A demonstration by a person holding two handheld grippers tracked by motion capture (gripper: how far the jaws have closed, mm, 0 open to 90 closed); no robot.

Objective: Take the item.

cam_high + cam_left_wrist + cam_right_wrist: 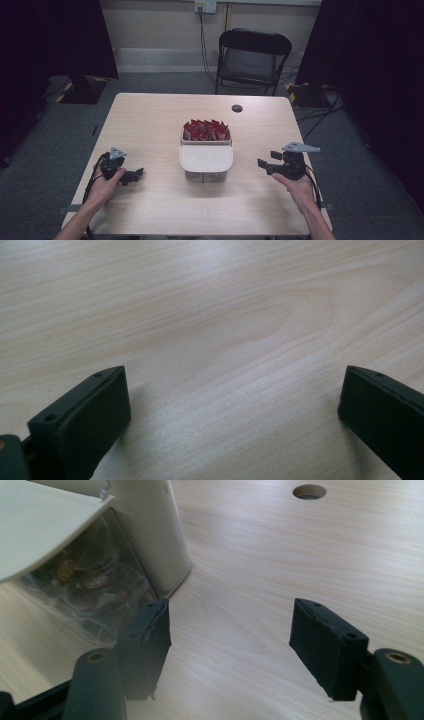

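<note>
Box (206, 155) is what this seems to be about, and it is sitting in the middle of the table (150, 130) in the high view, between the 2 grippers. Its pale lid (206, 158) is covering the near part, and red packets (206, 130) are poking up from the open far part. The left gripper (134, 176) is resting low by the near left side, well apart from the box, with the left hand (102, 186) holding it. The right gripper (265, 166) is sitting a bit higher on the near right side, held by the right hand (297, 186), and its jaws are pointing toward the box. Both look like they are waiting, 1 on each side, maybe so they can reach the box from both sides. A black chair (252, 55) is standing behind the table. In the left gripper view, the jaws are standing wide apart over bare wood, and they are holding nothing. In the right gripper view, the jaws are spread wide too, with nothing between them. The left jaw is sitting just beside the box's clear wall (95, 595), and the lid is hanging over it. A small round hole (309, 491) is showing in the tabletop farther off.
</note>
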